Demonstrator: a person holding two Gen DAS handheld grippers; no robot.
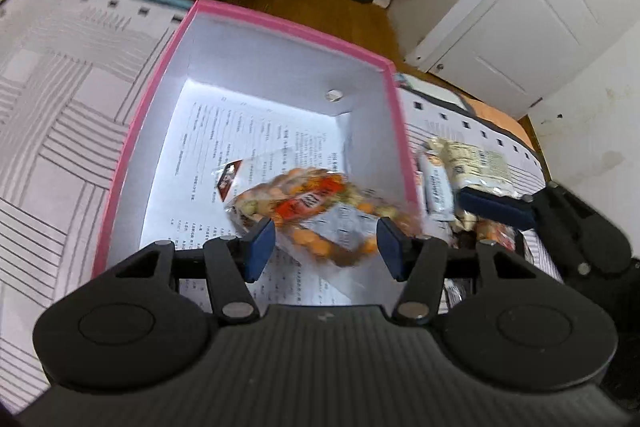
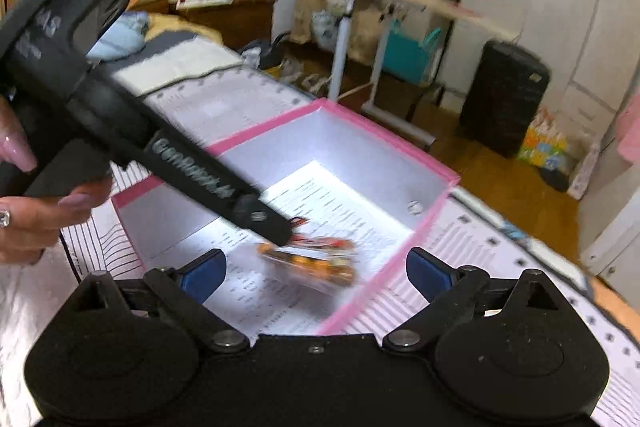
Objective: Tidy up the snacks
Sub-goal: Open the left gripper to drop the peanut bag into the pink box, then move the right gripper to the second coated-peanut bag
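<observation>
A pink-rimmed box with white walls and a printed sheet on its floor stands on the bed. A clear bag of orange and green snacks sits blurred inside the box, between and beyond my left gripper's open blue pads, which do not touch it. In the right wrist view the same bag shows in the box just below the left gripper's tip. My right gripper is open and empty above the box's near edge.
More snack packets lie on the bedsheet right of the box, near the right gripper's body. The striped bedsheet spreads left of the box. A white rack, a black bin and white doors stand beyond the bed.
</observation>
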